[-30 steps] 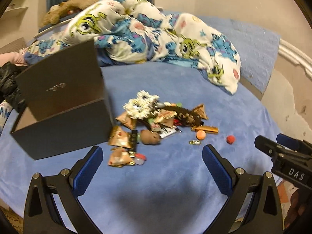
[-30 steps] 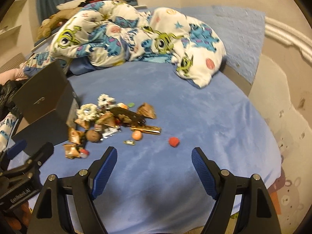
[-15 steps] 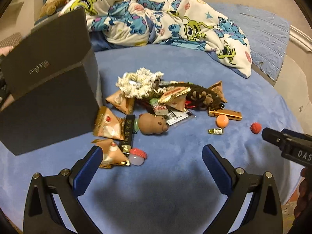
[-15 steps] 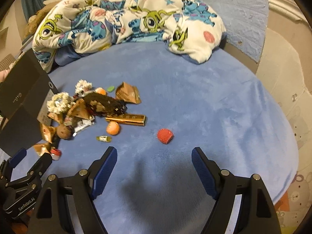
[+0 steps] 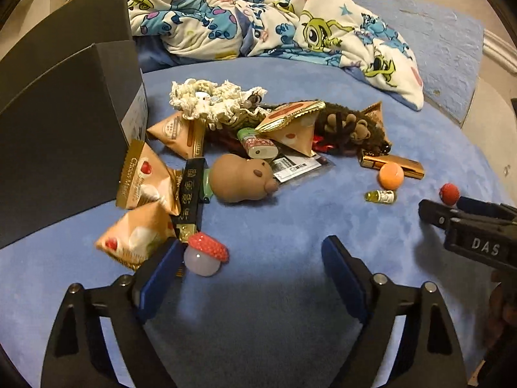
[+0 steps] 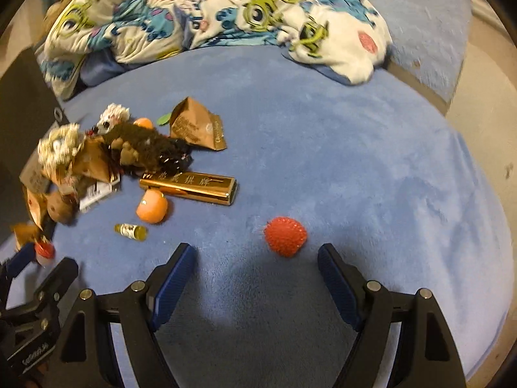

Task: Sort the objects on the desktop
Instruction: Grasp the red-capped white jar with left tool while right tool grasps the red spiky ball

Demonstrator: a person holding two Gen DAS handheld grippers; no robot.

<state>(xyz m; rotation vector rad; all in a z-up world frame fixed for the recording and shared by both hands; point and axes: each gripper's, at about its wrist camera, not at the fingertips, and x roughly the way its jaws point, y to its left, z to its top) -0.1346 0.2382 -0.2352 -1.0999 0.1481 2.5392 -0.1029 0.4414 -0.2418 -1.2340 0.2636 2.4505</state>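
The box [image 5: 64,135] stands open at the far left, dark and lidded, with snack packets [image 5: 142,177] leaning against its front. Just ahead of the left gripper [image 5: 250,255] lies the mushroom toy [image 5: 206,252], red cap and pale stem, right beside the tip of the gripper's left finger and inside the gap rather than centred in it. The jaws have just been closing a little yet stand apart, the pads not pressing on the mushroom. Its cap points right and away, so the stem lies roughly across the jaw line; a small shift left would likely centre it.

Further right sits the heap: the brown bear toy [image 5: 242,181], a lace scrunchie [image 5: 210,100], a plush [image 5: 352,129], the gold bar [image 6: 189,186], an orange ball [image 6: 152,208] and a tiny vial [image 6: 131,230].

The right gripper [image 6: 255,265] hangs spread wide and empty. The red berry [image 6: 286,236] lies just beyond its fingertips, a little right of centre, well apart from the heap. It is round, so no axis matters; this hand is plainly the nearer one to it.

Everything rests on a soft blue blanket [image 6: 355,161] over a bed, which would give under pressure. A cartoon-print quilt [image 5: 258,22] is bunched behind.
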